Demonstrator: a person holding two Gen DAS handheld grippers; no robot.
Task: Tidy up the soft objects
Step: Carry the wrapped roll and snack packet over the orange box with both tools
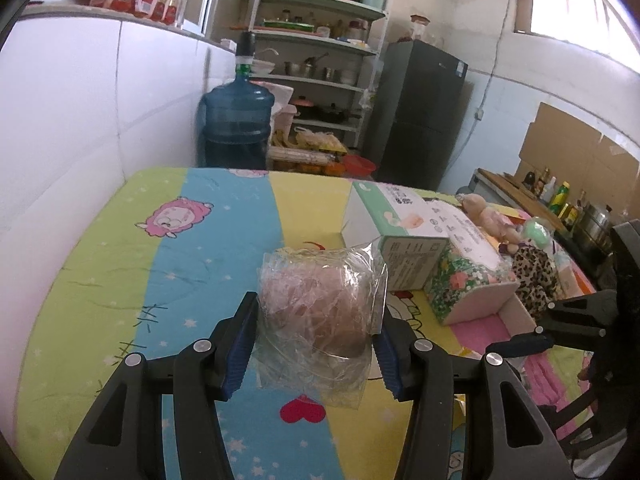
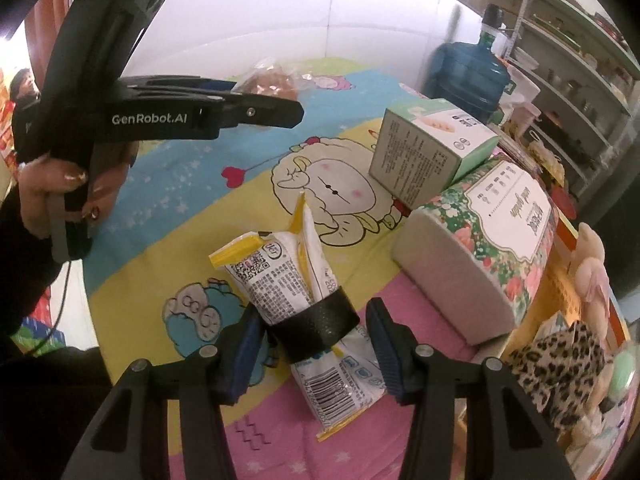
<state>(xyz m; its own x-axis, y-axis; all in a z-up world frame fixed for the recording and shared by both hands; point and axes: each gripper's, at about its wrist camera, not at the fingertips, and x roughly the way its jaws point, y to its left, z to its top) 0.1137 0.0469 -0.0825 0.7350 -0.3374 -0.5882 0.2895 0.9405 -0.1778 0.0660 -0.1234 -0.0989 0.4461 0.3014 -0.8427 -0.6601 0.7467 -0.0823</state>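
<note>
Slippage was the risk: the crinkly bag (image 1: 320, 300) was pinched by the left gripper (image 1: 316, 344) at lower centre, the taped packet (image 2: 296, 292) gripped part-open by the right gripper (image 2: 312, 344).

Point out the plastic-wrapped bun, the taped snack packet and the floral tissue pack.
Plastic-wrapped bun (image 1: 320, 300), left wrist view: middle of wrap.
Taped snack packet (image 2: 280, 276), right wrist view: printed back.
Floral tissue pack (image 2: 452, 276), right wrist view: plain end face.

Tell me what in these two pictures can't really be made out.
- Left wrist view: what is inside the crinkled plastic bag held in the left gripper; glare hides it.
- Right wrist view: the middle print on the white packet, under a black band.
- Both views: the plush toys, cut by the edge.
</note>
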